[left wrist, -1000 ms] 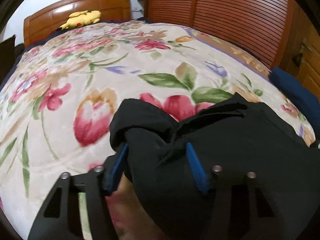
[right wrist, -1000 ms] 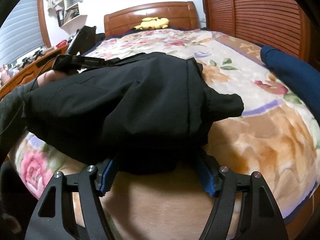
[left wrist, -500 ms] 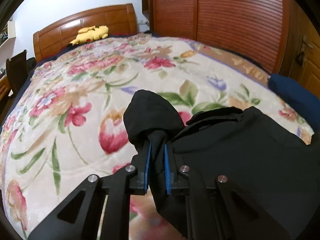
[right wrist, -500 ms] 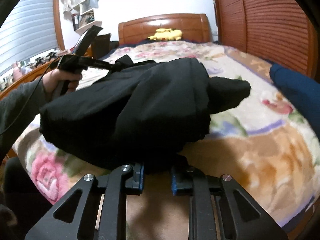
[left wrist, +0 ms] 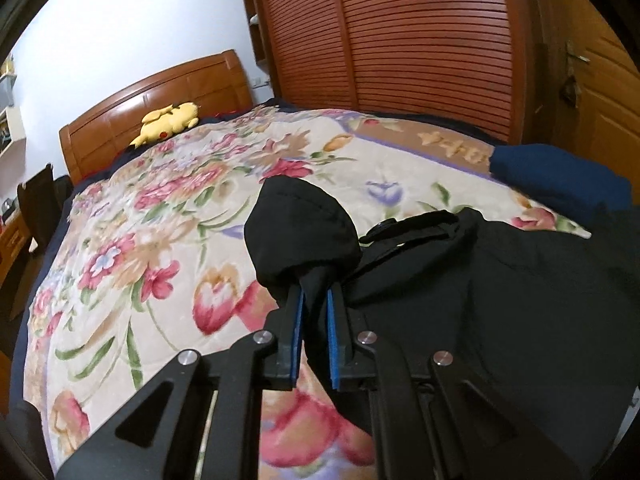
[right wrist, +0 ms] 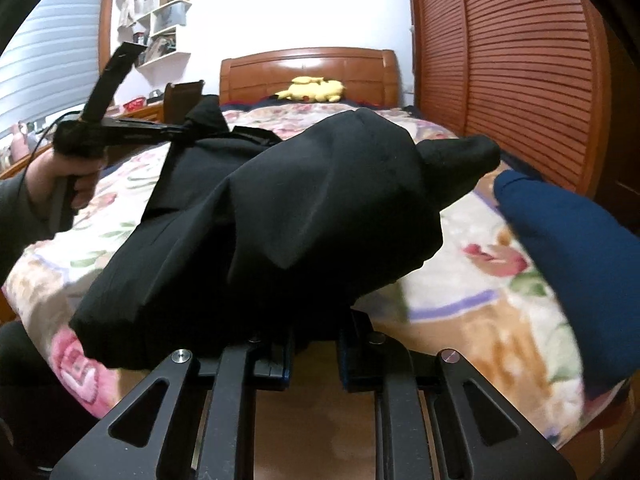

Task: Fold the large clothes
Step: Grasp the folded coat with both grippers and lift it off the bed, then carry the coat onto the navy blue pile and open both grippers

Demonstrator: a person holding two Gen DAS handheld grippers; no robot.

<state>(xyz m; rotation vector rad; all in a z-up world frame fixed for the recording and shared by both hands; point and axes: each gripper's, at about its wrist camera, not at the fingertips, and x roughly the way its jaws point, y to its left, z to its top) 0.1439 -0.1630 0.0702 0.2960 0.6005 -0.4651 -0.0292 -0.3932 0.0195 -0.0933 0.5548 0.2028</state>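
The black garment point(right wrist: 280, 208) hangs lifted just above the floral blanket point(left wrist: 168, 248) at the foot end of the bed, well apart from the wooden headboard point(right wrist: 308, 70) and the yellow plush toy point(right wrist: 316, 90) that lies against it. Its long axis runs across the bed, roughly parallel to the headboard, strung between the two grippers; one bunched end with a rounded cuff-like tip point(right wrist: 460, 156) points toward the slatted wardrobe doors point(right wrist: 520, 60), the other toward the window side. The left gripper point(left wrist: 316, 308) is clenched on a gathered fold of the black cloth, its blue pads point(left wrist: 298, 332) pressing the fabric from both sides, with a rounded lobe of cloth bulging past the tips toward the headboard. In the right wrist view the same left gripper point(right wrist: 176, 130) shows held in a hand point(right wrist: 60, 176), with the cloth's corner pinched at its tip. The right gripper point(right wrist: 314, 340) is closed on the garment's near edge, which drapes over and hides its fingertips. A dark blue folded cloth point(right wrist: 568, 248) lies on the blanket on the wardrobe side of the garment, near its cuff-like tip. No brand, label or writing is legible on the garment; pale markings on the blanket's brown border point(left wrist: 452, 144) are too blurred to read.
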